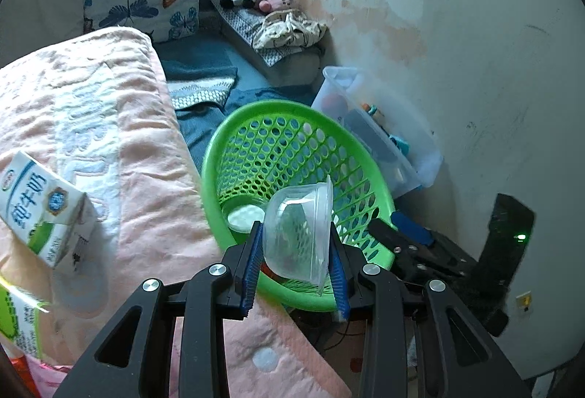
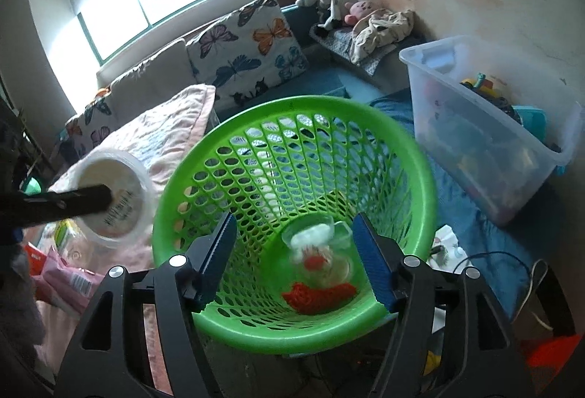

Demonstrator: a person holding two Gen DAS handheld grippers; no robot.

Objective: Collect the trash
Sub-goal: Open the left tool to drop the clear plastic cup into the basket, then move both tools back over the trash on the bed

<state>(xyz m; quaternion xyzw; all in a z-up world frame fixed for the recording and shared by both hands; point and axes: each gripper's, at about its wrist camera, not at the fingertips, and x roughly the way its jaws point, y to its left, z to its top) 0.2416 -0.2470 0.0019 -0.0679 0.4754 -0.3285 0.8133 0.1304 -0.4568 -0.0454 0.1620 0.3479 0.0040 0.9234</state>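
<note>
A clear plastic bowl (image 1: 303, 208) sits tilted between the blue pads of my left gripper (image 1: 294, 230), which is shut on it just above the near rim of the green mesh basket (image 1: 208, 171). In the right wrist view the same bowl (image 2: 117, 193) shows at the left, beside the basket (image 2: 292, 103), with one black finger (image 2: 73, 204) across it. My right gripper (image 2: 294, 220) stands open over the basket's mouth with nothing between its pads. Below it, inside the basket, lie a blurred clear cup (image 2: 318, 248) and a red net (image 2: 318, 294).
A milk carton (image 1: 40, 211) and a second green carton (image 1: 18, 321) lie on the pink blanket (image 1: 109, 105) left of the basket. Pink wrappers (image 2: 62, 273) lie below the bowl. A clear storage bin (image 2: 486, 142) of toys stands right of the basket by the wall.
</note>
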